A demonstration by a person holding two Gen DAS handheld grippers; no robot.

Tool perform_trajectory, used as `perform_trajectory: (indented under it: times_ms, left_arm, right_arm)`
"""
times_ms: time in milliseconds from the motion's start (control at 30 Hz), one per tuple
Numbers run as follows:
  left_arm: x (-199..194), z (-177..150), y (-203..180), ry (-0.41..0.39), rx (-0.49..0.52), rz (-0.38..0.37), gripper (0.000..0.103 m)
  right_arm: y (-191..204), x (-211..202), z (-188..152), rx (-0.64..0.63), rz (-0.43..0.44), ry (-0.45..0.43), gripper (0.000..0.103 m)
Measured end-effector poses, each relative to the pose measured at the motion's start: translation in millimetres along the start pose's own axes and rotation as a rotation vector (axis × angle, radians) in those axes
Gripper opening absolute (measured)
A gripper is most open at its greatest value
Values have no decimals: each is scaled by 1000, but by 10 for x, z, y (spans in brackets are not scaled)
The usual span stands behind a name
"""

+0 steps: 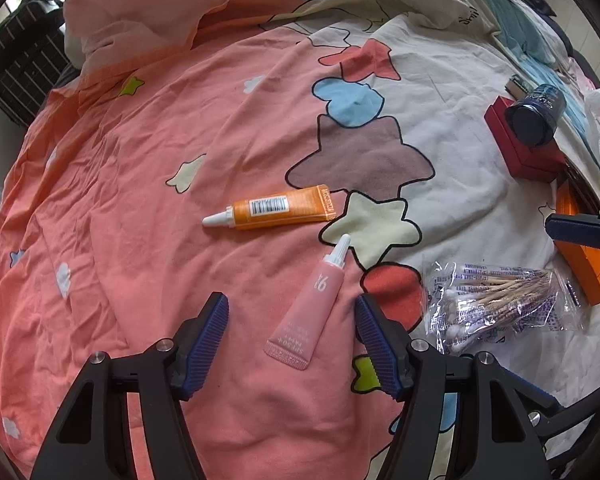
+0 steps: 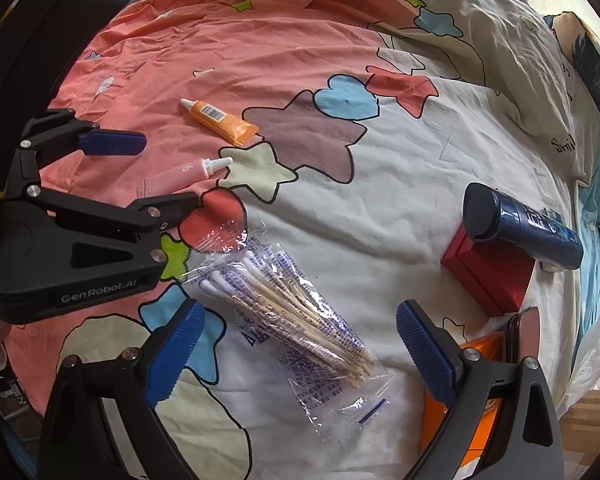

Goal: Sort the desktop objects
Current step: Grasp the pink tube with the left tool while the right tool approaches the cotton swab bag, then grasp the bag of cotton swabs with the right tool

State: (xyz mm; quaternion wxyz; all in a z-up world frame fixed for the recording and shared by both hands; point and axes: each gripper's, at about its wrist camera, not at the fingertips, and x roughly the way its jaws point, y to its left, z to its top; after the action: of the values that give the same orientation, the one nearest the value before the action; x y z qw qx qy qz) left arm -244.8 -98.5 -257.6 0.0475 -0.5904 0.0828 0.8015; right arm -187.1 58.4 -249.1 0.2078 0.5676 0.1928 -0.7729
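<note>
A pink tube lies on the bedspread with its white cap pointing away. My left gripper stands open, its fingers on either side of the tube, not touching it. An orange tube lies further off. A clear bag of cotton swabs lies between the open fingers of my right gripper, which hovers over it. A dark blue bottle rests on a red box.
An orange box lies at the right by a dark flat object. The star-patterned bedspread is wrinkled, with bunched bedding at the back. A white plastic bag sits at the far right edge.
</note>
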Motion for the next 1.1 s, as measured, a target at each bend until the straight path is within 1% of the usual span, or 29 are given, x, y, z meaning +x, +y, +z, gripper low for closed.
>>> perform_trajectory:
  times_ms: [100, 200, 300, 333, 367, 400, 433, 467, 500, 567, 633, 700, 767, 800, 867, 900, 967, 1067, 1100]
  left_arm:
    - [38, 60, 74, 5, 44, -6, 68]
    - [87, 115, 171, 17, 70, -22, 60]
    - [102, 159, 268, 27, 90, -48, 47]
    - [101, 169, 299, 29, 95, -59, 38]
    - [98, 176, 329, 30, 102, -63, 34]
    - [94, 183, 357, 29, 113, -62, 31]
    - [89, 190, 385, 28, 123, -60, 26]
    - [87, 198, 413, 28, 133, -61, 20]
    - [89, 207, 445, 29, 140, -60, 18]
    - [93, 230, 537, 28, 148, -50, 17]
    - [93, 255, 663, 29, 149, -51, 17]
    - [90, 282, 797, 31, 148, -53, 17]
    - [82, 309, 927, 35, 146, -52, 17]
    - [78, 322, 992, 37, 146, -51, 17]
    - [64, 346, 1135, 39, 146, -48, 17]
    - [56, 358, 1208, 41, 147, -46, 17]
    - [40, 381, 1356, 43, 149, -42, 17]
    - [27, 419, 1580, 49, 150, -36, 17]
    - [42, 438, 1661, 51, 148, -33, 17]
  right_arm:
    - [-2, 0, 12, 2, -3, -5, 97]
    - [1, 0, 23, 4, -4, -10, 97]
    - [7, 28, 31, 1, 4, -9, 97]
    - [9, 48, 30, -5, 5, -6, 97]
    - [11, 70, 31, -12, 0, -3, 97]
    - [15, 92, 31, -20, -7, 2, 97]
    - [18, 115, 29, -28, -8, 9, 96]
    - [23, 136, 24, -36, -5, 19, 91]
    - [27, 157, 19, -43, -2, 27, 87]
    - [27, 202, 5, -45, 7, 41, 72]
    - [14, 248, -10, -37, 26, 54, 66]
    - [4, 243, -14, -32, 46, 51, 63]
    - [3, 234, -17, -33, 61, 51, 56]
    - [14, 229, -19, -36, 63, 50, 54]
    - [24, 216, -24, -37, 67, 49, 47]
    - [27, 209, -27, -35, 69, 49, 45]
    - [31, 195, -32, -32, 73, 49, 39]
    - [-2, 172, -46, -11, 80, 53, 33]
    - [-16, 164, -51, -3, 83, 54, 32]
